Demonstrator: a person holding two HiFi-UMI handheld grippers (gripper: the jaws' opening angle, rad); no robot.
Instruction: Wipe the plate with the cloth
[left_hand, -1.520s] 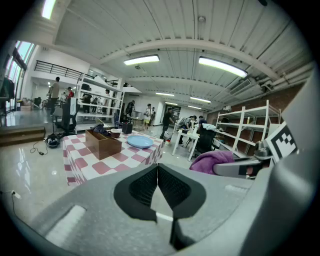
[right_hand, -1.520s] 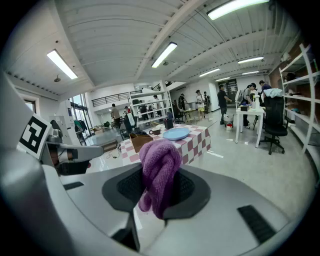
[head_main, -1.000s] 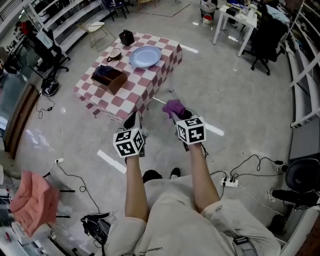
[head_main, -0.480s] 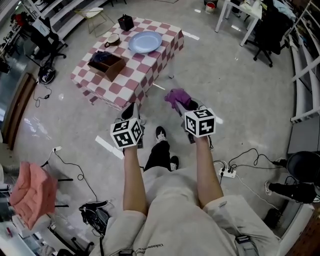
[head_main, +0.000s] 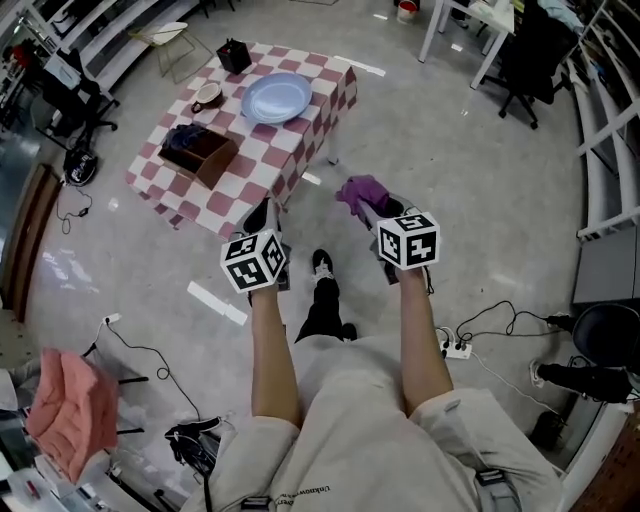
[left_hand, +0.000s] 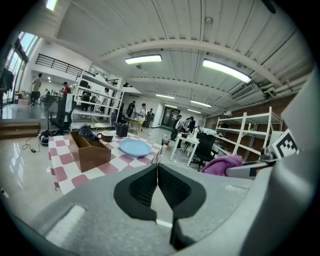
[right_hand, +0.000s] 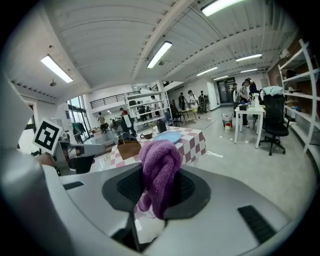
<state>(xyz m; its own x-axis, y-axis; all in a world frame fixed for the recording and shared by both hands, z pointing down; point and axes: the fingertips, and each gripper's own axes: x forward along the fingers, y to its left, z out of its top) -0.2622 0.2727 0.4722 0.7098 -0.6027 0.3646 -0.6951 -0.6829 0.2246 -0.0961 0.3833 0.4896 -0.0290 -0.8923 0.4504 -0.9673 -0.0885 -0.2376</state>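
A pale blue plate (head_main: 277, 97) lies on a red-and-white checked table (head_main: 290, 160) ahead of me; it also shows in the left gripper view as the plate (left_hand: 135, 147) and far off in the right gripper view as the plate (right_hand: 169, 137). My right gripper (head_main: 372, 203) is shut on a purple knitted cloth (head_main: 362, 192), which bulges up between its jaws as the cloth (right_hand: 159, 167). My left gripper (head_main: 262, 218) is shut with nothing in it, its pads (left_hand: 150, 185) touching. Both grippers are held over the floor, short of the table's near corner.
On the table stand a brown wooden box (head_main: 203, 155), a cup (head_main: 207, 96) and a black holder (head_main: 234, 54). A white desk (head_main: 470, 20) and black chair (head_main: 530, 60) stand at the back right. Cables and a power strip (head_main: 460, 348) lie on the floor.
The person has stepped forward, one leg now ahead between the arms. Both grippers have come closer to the table; the cloth stays held in the right one.
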